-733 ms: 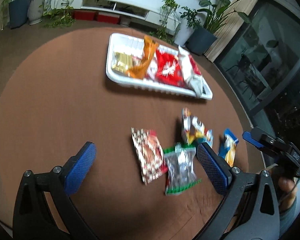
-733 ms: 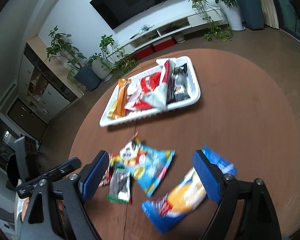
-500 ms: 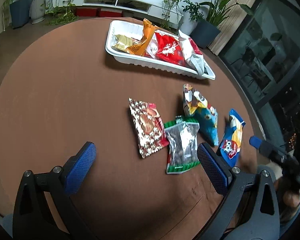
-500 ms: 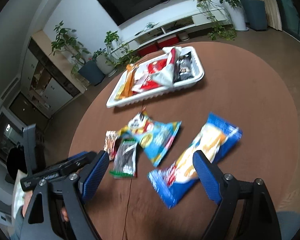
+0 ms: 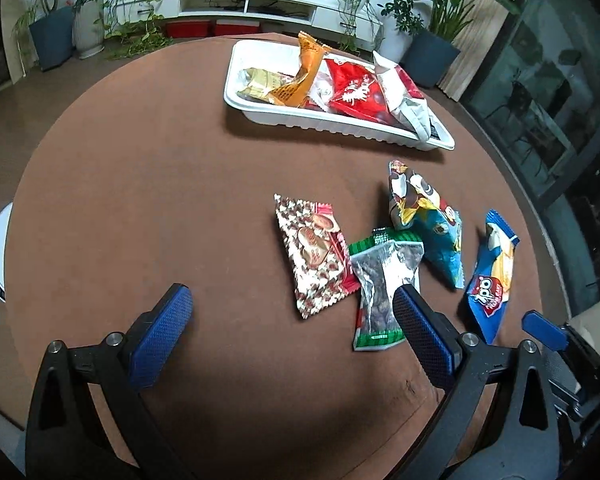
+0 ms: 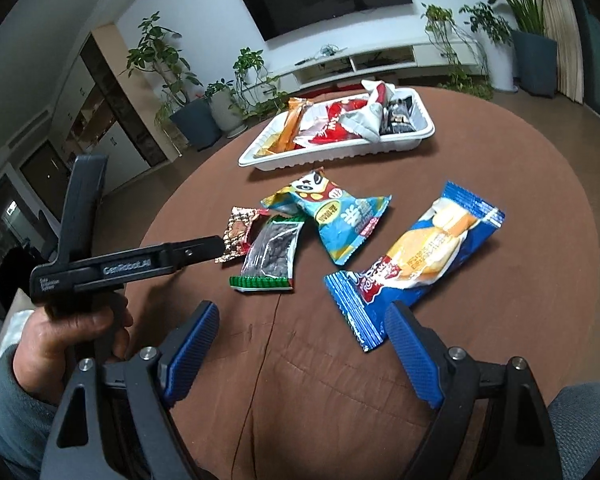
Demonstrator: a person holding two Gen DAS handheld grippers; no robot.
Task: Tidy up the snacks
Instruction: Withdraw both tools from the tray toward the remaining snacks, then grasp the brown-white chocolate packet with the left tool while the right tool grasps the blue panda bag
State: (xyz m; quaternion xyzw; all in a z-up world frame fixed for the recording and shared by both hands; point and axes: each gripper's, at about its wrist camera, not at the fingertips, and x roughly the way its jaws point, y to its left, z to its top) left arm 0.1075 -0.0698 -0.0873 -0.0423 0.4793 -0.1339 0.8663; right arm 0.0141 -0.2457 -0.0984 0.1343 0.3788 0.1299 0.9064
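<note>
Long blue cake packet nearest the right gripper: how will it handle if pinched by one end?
The long blue foil cake packet looks puffy and glossy, so probably light and somewhat slippery. Its flat crimped ends likely fold; held by one, it may droop. It lies flat on the brown round table, so rolling seems unlikely.

The left gripper (image 5: 288, 320) is hovering with its blue-padded jaws spread wide and nothing between them. The right gripper (image 6: 300, 340) is likewise hovering with its jaws gaping and holding nothing. A person's left hand (image 6: 64, 332), in a grey-blue sleeve, is gripping the left gripper's black handle.
</note>
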